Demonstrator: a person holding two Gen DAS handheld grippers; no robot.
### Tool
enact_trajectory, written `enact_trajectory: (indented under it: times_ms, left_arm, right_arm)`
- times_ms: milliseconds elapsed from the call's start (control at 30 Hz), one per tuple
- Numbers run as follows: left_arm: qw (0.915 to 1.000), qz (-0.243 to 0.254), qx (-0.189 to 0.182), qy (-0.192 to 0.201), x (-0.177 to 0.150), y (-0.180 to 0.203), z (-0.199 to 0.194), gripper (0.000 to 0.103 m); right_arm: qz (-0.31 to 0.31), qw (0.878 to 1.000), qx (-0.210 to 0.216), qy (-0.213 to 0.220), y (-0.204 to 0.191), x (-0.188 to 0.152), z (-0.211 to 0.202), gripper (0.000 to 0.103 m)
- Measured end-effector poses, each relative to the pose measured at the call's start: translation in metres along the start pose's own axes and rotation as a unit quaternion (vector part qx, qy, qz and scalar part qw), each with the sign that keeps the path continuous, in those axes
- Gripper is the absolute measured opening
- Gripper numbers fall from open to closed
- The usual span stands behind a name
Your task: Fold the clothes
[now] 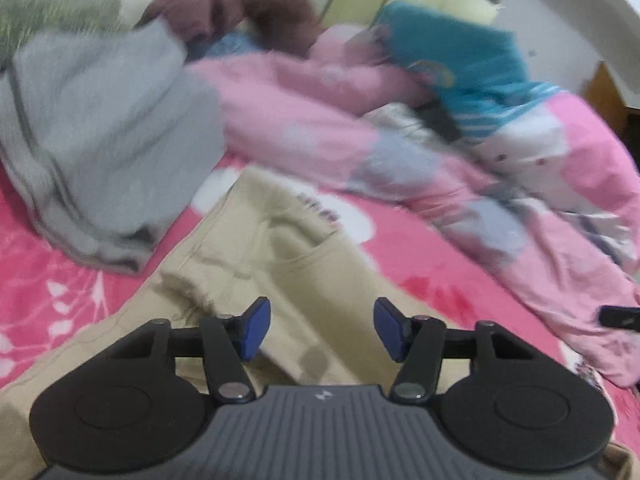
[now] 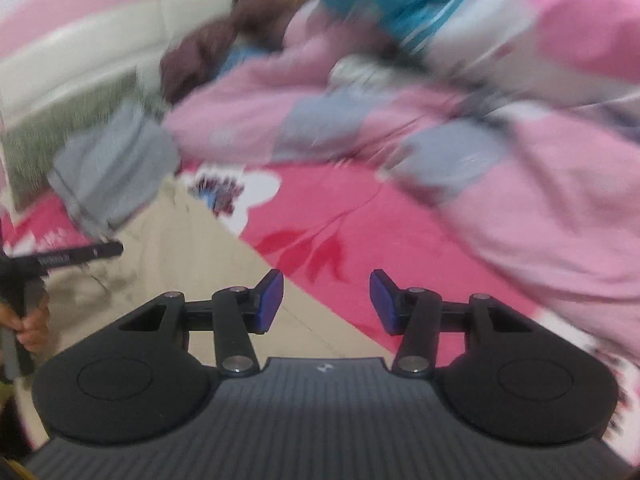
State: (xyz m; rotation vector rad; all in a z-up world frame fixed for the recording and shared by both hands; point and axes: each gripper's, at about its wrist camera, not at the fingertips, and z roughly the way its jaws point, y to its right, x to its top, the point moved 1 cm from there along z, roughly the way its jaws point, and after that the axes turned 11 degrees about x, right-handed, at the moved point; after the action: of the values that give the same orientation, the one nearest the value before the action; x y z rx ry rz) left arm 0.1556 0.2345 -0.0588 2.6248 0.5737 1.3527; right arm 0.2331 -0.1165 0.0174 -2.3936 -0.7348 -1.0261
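— Pink floral bed (image 1: 420, 264): where do the beige trousers (image 1: 248, 248) lie?
— Spread lengthwise, creased, just before the grey garment (image 1: 100, 140).
— Folded?
— Not visibly; others lie heaped beyond them.
— Grippers?
— Left gripper (image 1: 322, 330) and right gripper (image 2: 326, 302) both gape, holding nothing.

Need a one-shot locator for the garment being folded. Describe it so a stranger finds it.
Start at the bed with the hot-pink floral sheet. The beige trousers lie flat on it, directly ahead of the open left gripper, beside the crumpled grey garment. They are the only tan, spread-out piece; the rest is heaped.
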Motion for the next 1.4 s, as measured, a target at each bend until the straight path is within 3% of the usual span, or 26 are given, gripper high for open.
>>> enact_trajectory:
  times_ms: [67, 267, 400, 433, 500, 600, 767, 933, 1233, 1267, 1333, 1400]
  left_arm:
    - [1.0000, 0.004, 0.000, -0.004, -0.002, -0.003, 0.004, 0.054]
    - [0.9997, 0.016, 0.001, -0.017, -0.010, -0.011, 0.017, 0.055]
    - [0.9994, 0.024, 0.003, -0.024, -0.014, -0.016, 0.024, 0.055]
    - [0.9993, 0.027, 0.005, -0.024, -0.015, -0.015, 0.024, 0.055]
    - [0.9992, 0.032, 0.009, -0.023, -0.015, -0.013, 0.025, 0.055]
    - [0.9990, 0.037, 0.012, -0.021, -0.016, -0.011, 0.025, 0.054]
    - [0.9983, 0.050, 0.023, -0.018, -0.017, -0.007, 0.025, 0.053]
    - [0.9977, 0.059, 0.030, -0.017, -0.018, -0.004, 0.025, 0.053]
    - [0.9973, 0.063, 0.033, -0.016, -0.019, -0.002, 0.026, 0.052]
    - [0.9974, 0.063, 0.033, -0.016, -0.019, -0.003, 0.026, 0.052]
    - [0.9974, 0.061, 0.033, -0.017, -0.019, -0.002, 0.025, 0.052]
    - [0.9975, 0.060, 0.033, -0.017, -0.019, -0.002, 0.025, 0.052]
  right_arm:
    - [-0.010, 1.000, 0.007, -0.029, -0.001, 0.003, 0.046, 0.046]
    - [-0.041, 0.994, 0.038, -0.098, -0.001, 0.000, 0.133, 0.047]
    - [-0.054, 0.991, 0.053, -0.113, -0.002, -0.009, 0.140, 0.046]
    - [-0.053, 0.990, 0.055, -0.115, -0.002, -0.010, 0.139, 0.043]
    - [-0.062, 0.990, 0.054, -0.118, -0.008, -0.012, 0.139, 0.013]
    - [-0.107, 0.986, 0.029, -0.122, -0.025, -0.015, 0.135, 0.001]
    - [-0.177, 0.979, -0.050, -0.084, -0.046, -0.009, 0.118, 0.000]
    - [-0.241, 0.956, -0.153, -0.061, -0.045, -0.003, 0.124, 0.000]
    - [-0.280, 0.936, -0.203, -0.069, -0.029, -0.039, 0.185, 0.002]
    - [-0.284, 0.936, -0.201, -0.064, -0.028, -0.039, 0.184, 0.003]
    - [-0.253, 0.948, -0.184, -0.057, -0.020, -0.029, 0.174, 0.008]
    - [-0.213, 0.962, -0.167, -0.044, -0.015, -0.017, 0.158, 0.028]
